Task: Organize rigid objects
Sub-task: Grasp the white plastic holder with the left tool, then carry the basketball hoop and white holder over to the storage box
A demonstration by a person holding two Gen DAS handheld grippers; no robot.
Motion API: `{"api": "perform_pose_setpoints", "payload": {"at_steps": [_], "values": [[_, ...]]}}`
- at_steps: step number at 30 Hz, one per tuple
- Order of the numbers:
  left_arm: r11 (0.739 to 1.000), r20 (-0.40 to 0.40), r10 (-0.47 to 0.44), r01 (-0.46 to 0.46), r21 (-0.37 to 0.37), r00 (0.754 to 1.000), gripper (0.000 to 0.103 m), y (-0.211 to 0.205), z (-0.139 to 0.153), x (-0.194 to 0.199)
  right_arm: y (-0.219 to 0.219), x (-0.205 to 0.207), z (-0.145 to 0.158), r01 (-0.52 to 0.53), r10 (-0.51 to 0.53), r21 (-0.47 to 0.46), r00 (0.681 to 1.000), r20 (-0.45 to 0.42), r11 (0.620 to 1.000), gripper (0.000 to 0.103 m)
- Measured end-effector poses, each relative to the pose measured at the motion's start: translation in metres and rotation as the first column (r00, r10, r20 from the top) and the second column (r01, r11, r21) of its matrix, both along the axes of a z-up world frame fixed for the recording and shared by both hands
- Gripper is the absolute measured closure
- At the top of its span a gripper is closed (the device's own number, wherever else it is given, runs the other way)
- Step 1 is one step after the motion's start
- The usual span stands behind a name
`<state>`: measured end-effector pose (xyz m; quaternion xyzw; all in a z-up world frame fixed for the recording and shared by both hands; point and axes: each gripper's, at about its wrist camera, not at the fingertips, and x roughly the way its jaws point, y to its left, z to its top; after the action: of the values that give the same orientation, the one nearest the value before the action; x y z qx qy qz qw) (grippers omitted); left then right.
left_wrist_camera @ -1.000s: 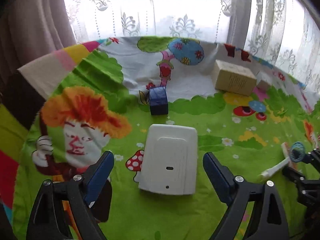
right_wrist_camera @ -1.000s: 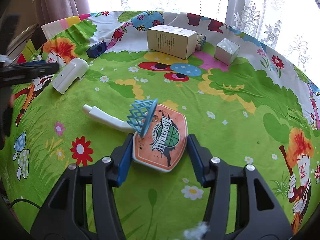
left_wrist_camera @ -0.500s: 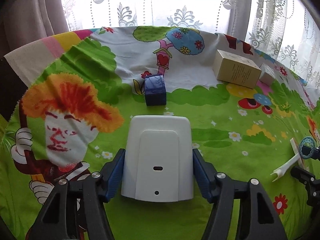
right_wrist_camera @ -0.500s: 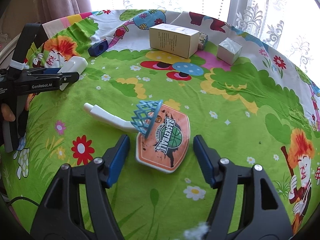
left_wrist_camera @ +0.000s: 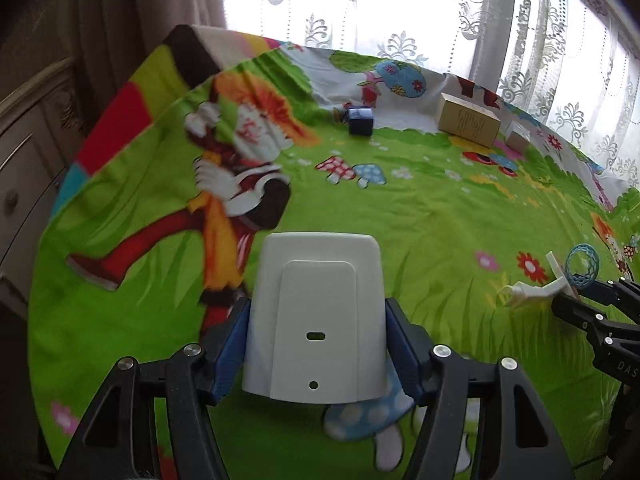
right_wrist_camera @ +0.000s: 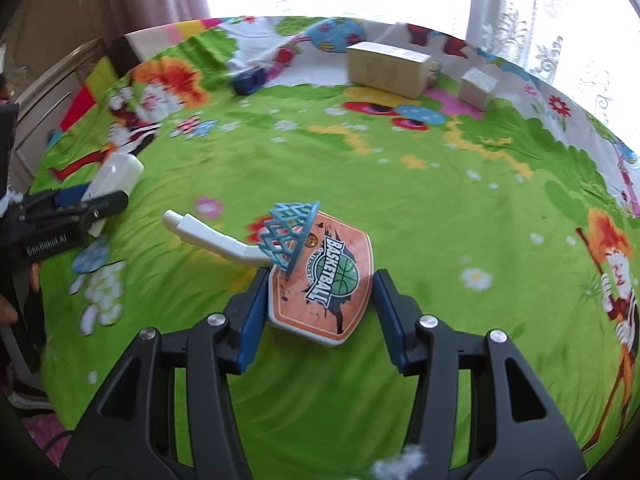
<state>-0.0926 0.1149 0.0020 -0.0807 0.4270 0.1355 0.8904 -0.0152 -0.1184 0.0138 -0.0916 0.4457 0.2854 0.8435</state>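
Observation:
A white plastic box (left_wrist_camera: 316, 280) sits between the blue pads of my left gripper (left_wrist_camera: 317, 312), which is shut on its two sides and holds it over the cartoon tablecloth (left_wrist_camera: 440, 216). My right gripper (right_wrist_camera: 321, 292) has a toy basketball hoop (right_wrist_camera: 328, 284) in it. That toy has an orange backboard, a blue net and a white arm. The jaws are closing, with the pads against the backboard's edges. From the right wrist, the left gripper (right_wrist_camera: 80, 208) and white box (right_wrist_camera: 120, 172) show at the left. From the left wrist, the hoop (left_wrist_camera: 582, 264) shows at the right edge.
At the far side by the lace curtains stand a small dark blue box (left_wrist_camera: 360, 120), a tan carton (left_wrist_camera: 468, 124) and a small pale cube (left_wrist_camera: 518, 140). A cream cabinet (left_wrist_camera: 24, 152) stands past the table's left edge. A hand shows behind the left gripper.
My left gripper closed on the white box and carried it back toward the near left of the table. My right gripper opened slightly, closed again on the backboard, and shifted with it.

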Motion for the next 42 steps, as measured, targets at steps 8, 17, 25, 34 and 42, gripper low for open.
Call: {"api": "perform_pose_setpoints", "payload": {"at_steps": [8,17,25,34,42], "values": [[0.981,0.079,0.19,-0.193,0.026,0.978,0.038,0.035,0.037,-0.087,0.052,-0.069,0.03,-0.18,0.178,0.051,0.983,0.053,0.982,0.048],[0.945,0.209,0.311,-0.326,0.041,0.927,0.038,0.061,0.084,-0.13,0.08,-0.127,0.068,-0.291,0.277,0.074,0.949,0.15,0.954,0.048],[0.933,0.339,0.283,-0.339,0.119,0.897,0.038,0.043,0.132,-0.147,0.06,-0.157,0.117,-0.277,0.236,0.127,0.935,0.265,0.953,0.048],[0.931,0.418,0.22,-0.317,0.179,0.882,0.038,0.015,0.162,-0.157,0.021,-0.173,0.149,-0.208,0.135,0.195,0.933,0.332,0.958,0.048],[0.94,0.443,0.126,-0.249,0.232,0.888,0.038,-0.022,0.185,-0.16,-0.024,-0.182,0.162,-0.122,0.031,0.238,0.935,0.354,0.964,0.048]]}}
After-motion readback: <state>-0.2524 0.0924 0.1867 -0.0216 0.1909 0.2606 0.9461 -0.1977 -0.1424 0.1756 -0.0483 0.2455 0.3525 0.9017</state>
